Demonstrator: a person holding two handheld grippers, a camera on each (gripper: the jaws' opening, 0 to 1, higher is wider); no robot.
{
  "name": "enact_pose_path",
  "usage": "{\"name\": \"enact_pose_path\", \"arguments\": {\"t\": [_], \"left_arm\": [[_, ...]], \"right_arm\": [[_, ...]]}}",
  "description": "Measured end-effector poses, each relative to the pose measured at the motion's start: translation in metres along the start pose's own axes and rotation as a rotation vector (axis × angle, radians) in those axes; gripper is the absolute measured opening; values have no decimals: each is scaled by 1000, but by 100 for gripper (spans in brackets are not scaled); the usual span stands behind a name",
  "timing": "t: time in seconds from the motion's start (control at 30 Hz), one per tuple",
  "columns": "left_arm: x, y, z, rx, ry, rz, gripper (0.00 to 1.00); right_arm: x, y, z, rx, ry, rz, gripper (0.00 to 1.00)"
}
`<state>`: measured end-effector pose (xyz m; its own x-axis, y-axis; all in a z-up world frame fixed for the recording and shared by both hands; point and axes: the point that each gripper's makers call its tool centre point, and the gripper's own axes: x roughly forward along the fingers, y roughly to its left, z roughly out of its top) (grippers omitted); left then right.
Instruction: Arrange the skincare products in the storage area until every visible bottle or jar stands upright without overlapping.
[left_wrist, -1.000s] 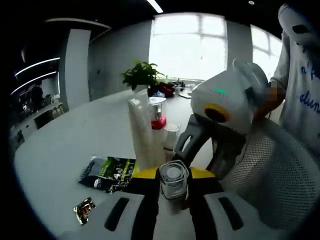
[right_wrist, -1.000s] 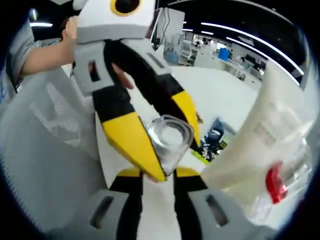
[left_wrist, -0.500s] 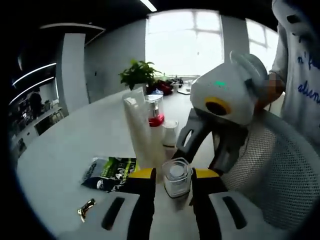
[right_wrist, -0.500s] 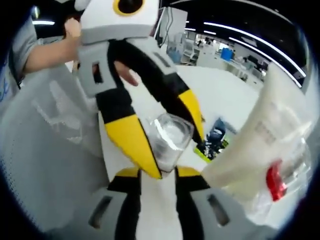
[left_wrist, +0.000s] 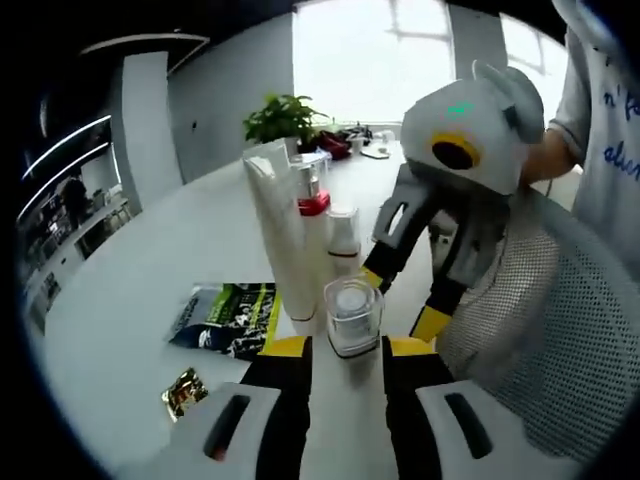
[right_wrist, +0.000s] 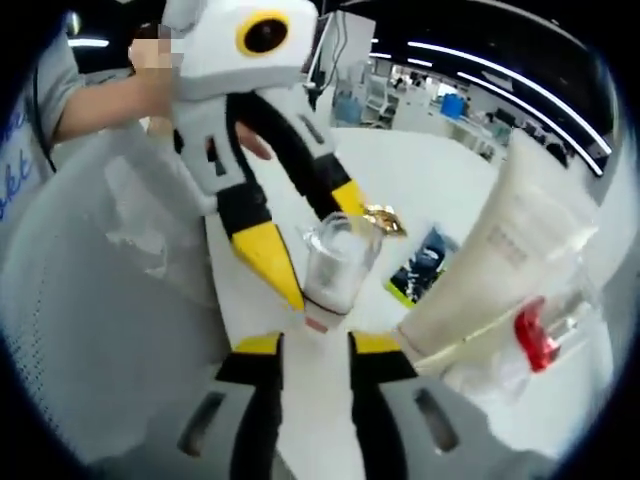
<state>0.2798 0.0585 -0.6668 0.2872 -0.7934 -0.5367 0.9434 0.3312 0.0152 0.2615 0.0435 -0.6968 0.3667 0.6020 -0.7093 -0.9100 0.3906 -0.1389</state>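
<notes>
Where the white surface (left_wrist: 130, 290) carries the stock, a clear square jar (left_wrist: 353, 317) with a white inner pot stands upright as the reference item. Left tool (left_wrist: 345, 352): seen in the left gripper view with its yellow-tipped jaws parted, one on each side of the jar's base, the jar just beyond the tips; whether the tips touch it cannot be told, and nothing is gripped. Right tool (left_wrist: 400, 300): enters that same view from the right of the jar, jaws apart, tips just beside the jar, holding nothing. In the right gripper view the right tool (right_wrist: 313, 346) has its jaws spread just short of the jar (right_wrist: 337, 263), while the left tool (right_wrist: 318, 245) comes down from above with its yellow tips astride the jar, the near tip close against its side. Tall white tube (left_wrist: 279, 232): upright, just behind and left of the jar. Clear bottle with red collar (left_wrist: 312, 190): upright, behind the tube. Small white bottle (left_wrist: 343, 233): upright, directly behind the jar. Green and black packet (left_wrist: 228, 318): flat on the surface, left of the jar. Gold foil sachet (left_wrist: 185, 391): flat, further left and nearer the camera. Potted plant (left_wrist: 285, 120): far behind the jar. Mesh chair back (left_wrist: 530, 340): right of the jar.
</notes>
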Motion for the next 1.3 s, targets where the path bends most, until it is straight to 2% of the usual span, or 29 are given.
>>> {"name": "enact_pose_path", "arguments": {"t": [0.47,0.63,0.73,1.1,1.3], "left_arm": [[1,7,-19,-44,85,40,22],[1,11,-26,-78,117,66,20],[0,14,-29,-66,132,80,18],[6,12,-33,-74,167,66,13],[12,12,-34,-78,179,57,11]], "right_arm": [[-28,-2,-16,62,-3,-38,22],[-37,-9,-24,88,6,-60,22],[-40,-13,-30,105,14,-67,21],[-41,-30,-51,156,55,-101,19],[-43,-48,-52,191,54,-148,19]]}}
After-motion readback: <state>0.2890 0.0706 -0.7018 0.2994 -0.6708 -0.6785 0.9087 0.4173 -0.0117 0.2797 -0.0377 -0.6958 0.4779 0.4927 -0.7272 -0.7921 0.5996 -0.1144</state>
